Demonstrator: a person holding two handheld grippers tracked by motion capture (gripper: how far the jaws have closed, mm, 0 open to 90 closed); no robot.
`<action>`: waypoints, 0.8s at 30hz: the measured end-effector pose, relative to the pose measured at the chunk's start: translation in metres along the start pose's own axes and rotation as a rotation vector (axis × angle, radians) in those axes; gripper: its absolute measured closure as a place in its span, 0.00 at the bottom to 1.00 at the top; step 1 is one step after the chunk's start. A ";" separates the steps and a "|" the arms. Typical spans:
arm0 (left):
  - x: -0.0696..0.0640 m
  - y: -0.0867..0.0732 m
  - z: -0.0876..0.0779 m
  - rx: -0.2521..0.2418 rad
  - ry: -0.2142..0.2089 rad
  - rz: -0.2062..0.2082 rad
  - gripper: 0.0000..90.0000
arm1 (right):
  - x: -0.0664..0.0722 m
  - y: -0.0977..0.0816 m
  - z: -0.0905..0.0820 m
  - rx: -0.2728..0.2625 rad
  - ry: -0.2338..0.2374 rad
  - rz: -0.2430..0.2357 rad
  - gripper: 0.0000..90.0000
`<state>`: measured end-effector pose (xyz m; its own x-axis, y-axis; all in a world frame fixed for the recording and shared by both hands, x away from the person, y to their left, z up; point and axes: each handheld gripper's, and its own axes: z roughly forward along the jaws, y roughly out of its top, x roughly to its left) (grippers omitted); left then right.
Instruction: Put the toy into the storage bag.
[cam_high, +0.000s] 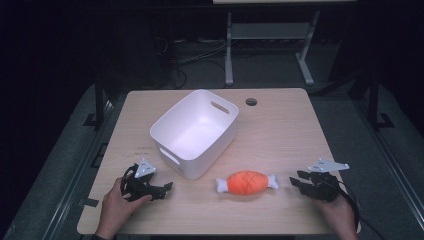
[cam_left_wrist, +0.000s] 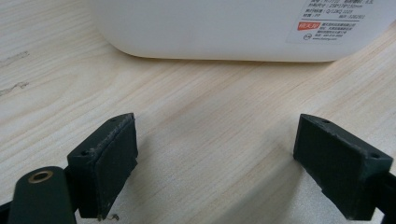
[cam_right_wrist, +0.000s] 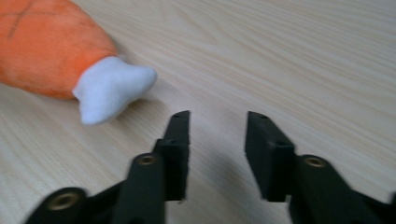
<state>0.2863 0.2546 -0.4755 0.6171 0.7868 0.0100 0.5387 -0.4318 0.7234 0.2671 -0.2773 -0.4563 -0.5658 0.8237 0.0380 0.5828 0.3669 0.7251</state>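
The plush drumstick toy (cam_high: 246, 183) lies on the wooden table (cam_high: 280, 130), its long axis running nearly nine to three, white bone ends at both tips, just in front of the white plastic bin (cam_high: 195, 132). The right gripper (cam_high: 300, 181) sits just off the toy's three o'clock end, jaws parted and holding nothing; in the right gripper view the white bone tip (cam_right_wrist: 112, 88) shows at about ten o'clock from the jaws, near but not between them. The left gripper (cam_high: 167, 187) rests farther off on the nine o'clock side, near the bin's front corner, jaws wide apart and empty, the bin wall (cam_left_wrist: 210, 28) straight ahead at twelve. My guess: the right hand is nearer, and reaches along the toy's axis
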 end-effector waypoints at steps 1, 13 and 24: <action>0.000 0.000 0.000 0.000 0.000 0.000 0.14 | 0.000 0.002 0.001 0.000 0.012 -0.008 0.74; 0.000 0.000 0.000 0.001 0.000 0.000 0.14 | -0.001 0.021 0.011 0.016 0.094 -0.050 1.00; 0.000 0.000 0.000 0.000 0.000 0.000 0.14 | -0.001 0.042 0.029 0.018 0.116 -0.080 1.00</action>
<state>0.2864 0.2546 -0.4755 0.6175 0.7865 0.0100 0.5387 -0.4322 0.7232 0.3091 -0.2500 -0.4460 -0.6739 0.7364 0.0603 0.5427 0.4379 0.7167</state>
